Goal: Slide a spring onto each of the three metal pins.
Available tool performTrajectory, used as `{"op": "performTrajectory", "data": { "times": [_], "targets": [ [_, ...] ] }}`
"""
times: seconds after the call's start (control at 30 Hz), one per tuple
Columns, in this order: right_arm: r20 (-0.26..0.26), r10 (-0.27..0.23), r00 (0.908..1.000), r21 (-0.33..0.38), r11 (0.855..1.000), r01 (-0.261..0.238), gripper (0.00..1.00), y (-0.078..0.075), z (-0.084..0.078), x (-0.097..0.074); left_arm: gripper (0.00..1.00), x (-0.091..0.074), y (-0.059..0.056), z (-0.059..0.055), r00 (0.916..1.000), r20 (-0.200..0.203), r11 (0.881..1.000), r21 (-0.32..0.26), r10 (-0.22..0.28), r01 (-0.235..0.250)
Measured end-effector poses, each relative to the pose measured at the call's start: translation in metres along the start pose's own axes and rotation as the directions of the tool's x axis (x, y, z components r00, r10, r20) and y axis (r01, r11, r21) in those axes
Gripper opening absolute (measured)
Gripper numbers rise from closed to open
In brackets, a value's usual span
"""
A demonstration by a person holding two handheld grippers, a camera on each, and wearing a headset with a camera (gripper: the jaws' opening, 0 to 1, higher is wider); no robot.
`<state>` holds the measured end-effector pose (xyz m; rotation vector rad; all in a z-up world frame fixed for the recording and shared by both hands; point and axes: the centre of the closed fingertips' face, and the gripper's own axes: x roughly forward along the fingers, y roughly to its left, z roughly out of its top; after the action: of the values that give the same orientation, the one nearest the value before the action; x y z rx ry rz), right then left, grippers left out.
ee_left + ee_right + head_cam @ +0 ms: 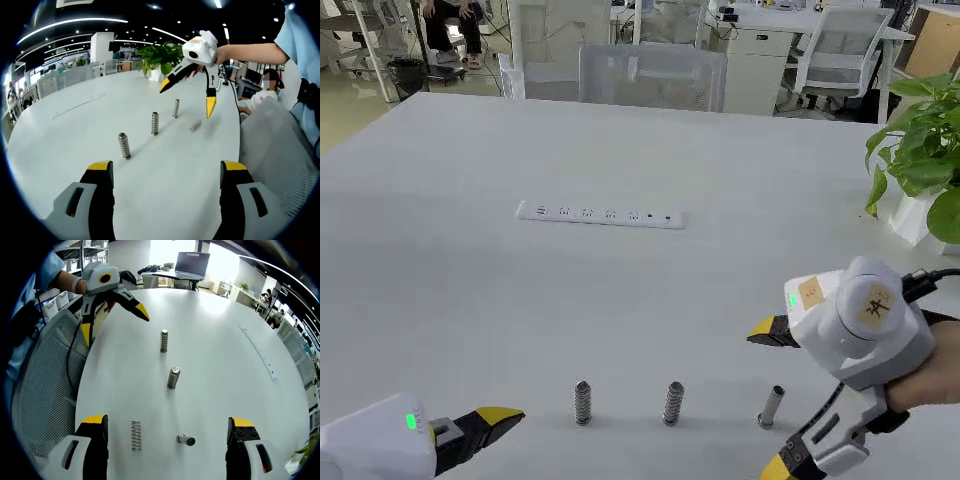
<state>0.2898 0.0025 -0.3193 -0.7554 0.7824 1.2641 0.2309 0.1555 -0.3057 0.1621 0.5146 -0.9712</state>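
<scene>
Two pins [582, 402] sprung | third pin [772, 407] bare, spring [135, 435] beside it on desk [620, 300] | I see left gripper [167, 166], right gripper [168, 420] fingers apart, empty.

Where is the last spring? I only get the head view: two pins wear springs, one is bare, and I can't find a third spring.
Observer: The loose spring lies flat on the table, beside the bare pin, on the person's side of it.
Operator: Do the right tongs hold it?
Observer: No, the right tongs are open and empty; the spring lies apart from them.
Operator: And the left ones?
Observer: The left tongs are open and empty too.
</scene>
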Motion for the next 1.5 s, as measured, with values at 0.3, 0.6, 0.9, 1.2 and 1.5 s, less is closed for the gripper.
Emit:
{"op": "performTrajectory", "data": {
  "times": [0.3, 0.6, 0.9, 1.2, 1.5],
  "targets": [
    [0.045, -0.055, 0.9974, 0.075, 0.996, 0.052, 0.99, 0.007, -0.018, -0.023, 0.86, 0.015, -0.015, 0.007, 0.9990, -0.006, 0.999, 0.023, -0.045, 0.045],
    [0.074, -0.083, 0.9938, 0.154, 0.986, 0.071, 0.99, 0.019, -0.037, -0.031, 0.85, 0.030, -0.026, 0.012, 0.9966, -0.009, 0.996, 0.030, -0.083, 0.083],
    [0.099, -0.121, 0.9877, 0.213, 0.972, 0.097, 0.99, 0.027, -0.051, -0.045, 0.84, 0.046, -0.035, 0.013, 0.9930, -0.010, 0.992, 0.035, -0.117, 0.118],
    [0.147, -0.159, 0.9762, 0.272, 0.956, 0.115, 0.99, 0.037, -0.061, -0.056, 0.82, 0.062, -0.042, 0.020, 0.9901, -0.002, 0.989, 0.041, -0.141, 0.141],
    [0.169, -0.178, 0.9694, 0.321, 0.940, 0.116, 0.99, 0.049, -0.069, -0.062, 0.73, 0.083, -0.054, 0.029, 0.9850, 0.008, 0.983, 0.057, -0.173, 0.172]
  ]
}}
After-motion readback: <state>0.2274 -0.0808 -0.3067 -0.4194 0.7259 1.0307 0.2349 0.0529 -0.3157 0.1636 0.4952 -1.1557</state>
